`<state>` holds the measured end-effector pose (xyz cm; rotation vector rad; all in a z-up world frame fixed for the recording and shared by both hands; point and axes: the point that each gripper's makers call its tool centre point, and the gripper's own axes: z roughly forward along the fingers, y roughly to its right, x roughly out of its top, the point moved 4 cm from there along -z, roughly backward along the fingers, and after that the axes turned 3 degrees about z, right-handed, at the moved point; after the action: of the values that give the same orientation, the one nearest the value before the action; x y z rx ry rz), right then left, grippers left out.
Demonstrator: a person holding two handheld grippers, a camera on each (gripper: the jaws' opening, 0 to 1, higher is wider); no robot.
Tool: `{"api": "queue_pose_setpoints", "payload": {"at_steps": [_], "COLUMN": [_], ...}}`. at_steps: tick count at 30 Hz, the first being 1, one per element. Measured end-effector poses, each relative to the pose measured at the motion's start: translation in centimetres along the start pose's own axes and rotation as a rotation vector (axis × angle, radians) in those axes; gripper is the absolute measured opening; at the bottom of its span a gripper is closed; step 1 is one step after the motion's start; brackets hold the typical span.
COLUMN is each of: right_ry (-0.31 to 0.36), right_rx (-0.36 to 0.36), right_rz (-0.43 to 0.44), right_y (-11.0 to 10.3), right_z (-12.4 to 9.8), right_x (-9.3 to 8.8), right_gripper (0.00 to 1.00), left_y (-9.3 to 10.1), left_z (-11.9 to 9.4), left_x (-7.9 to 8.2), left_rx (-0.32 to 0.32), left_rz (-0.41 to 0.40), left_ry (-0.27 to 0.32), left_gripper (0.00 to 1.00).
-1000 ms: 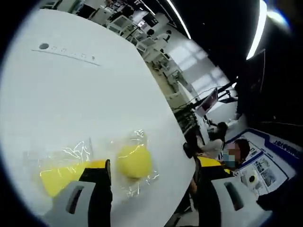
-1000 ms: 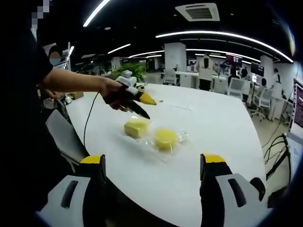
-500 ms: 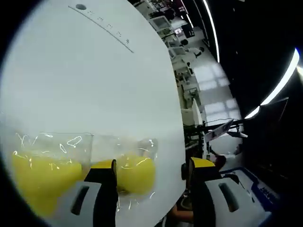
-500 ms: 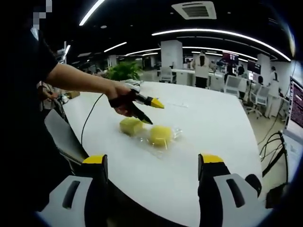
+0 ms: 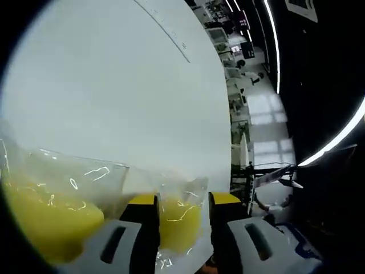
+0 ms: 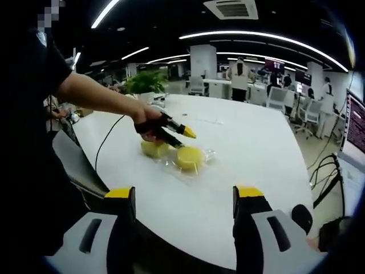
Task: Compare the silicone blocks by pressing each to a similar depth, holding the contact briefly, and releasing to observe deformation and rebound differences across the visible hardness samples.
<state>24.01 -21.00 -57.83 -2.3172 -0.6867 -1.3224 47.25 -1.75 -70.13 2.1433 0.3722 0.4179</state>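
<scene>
Two yellow silicone blocks in clear plastic wrap lie on a white round table [image 6: 256, 148]. In the left gripper view the round block [image 5: 179, 225] fills the gap between my left gripper's [image 5: 183, 201] yellow-tipped jaws, which are shut on it. The squarer block [image 5: 51, 228] lies just to its left. The right gripper view shows the left gripper [image 6: 182, 138], held by a hand, straddling the round block [image 6: 189, 157], with the squarer block [image 6: 153, 149] beside it. My right gripper [image 6: 183, 197] hangs open over the table's near edge, well short of the blocks, with nothing in it.
A person's arm [image 6: 97, 94] reaches in from the left, and a black cable [image 6: 105, 151] trails off the table's left side. A potted plant [image 6: 142, 84], office chairs and desks stand beyond the table. The table edge [image 5: 228, 142] lies close to the round block.
The left gripper has come down onto the round block, and its jaws have narrowed around it. The right gripper has stayed open and nearly still.
</scene>
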Motion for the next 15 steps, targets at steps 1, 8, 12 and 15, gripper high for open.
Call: {"api": "queue_pose_setpoints", "payload": {"at_steps": [1,8,12,15], "right_ry": [-0.001,0.005,0.007,0.004], "right_rx": [0.000,0.003,-0.001,-0.003], "right_rz": [-0.002,0.016,0.018,0.017], "right_y": [-0.02,-0.12,-0.02,0.19], "right_z": [0.00,0.15,-0.06,-0.18], "right_x": [-0.03,-0.49,-0.54,-0.65], "right_gripper": [0.62,0.59,0.59,0.58], "left_y": [-0.14,-0.85,-0.38,0.02], "left_z": [0.06,0.32,0.39,0.10], "left_x": [0.08,0.18,0.08,-0.05], "left_rx": [0.003,0.022,-0.001,-0.044], "left_rz": [-0.002,0.009,0.060,0.080], "left_ry": [0.006,0.035,0.055,0.083], "left_gripper": [0.22,0.02,0.00,0.00]}}
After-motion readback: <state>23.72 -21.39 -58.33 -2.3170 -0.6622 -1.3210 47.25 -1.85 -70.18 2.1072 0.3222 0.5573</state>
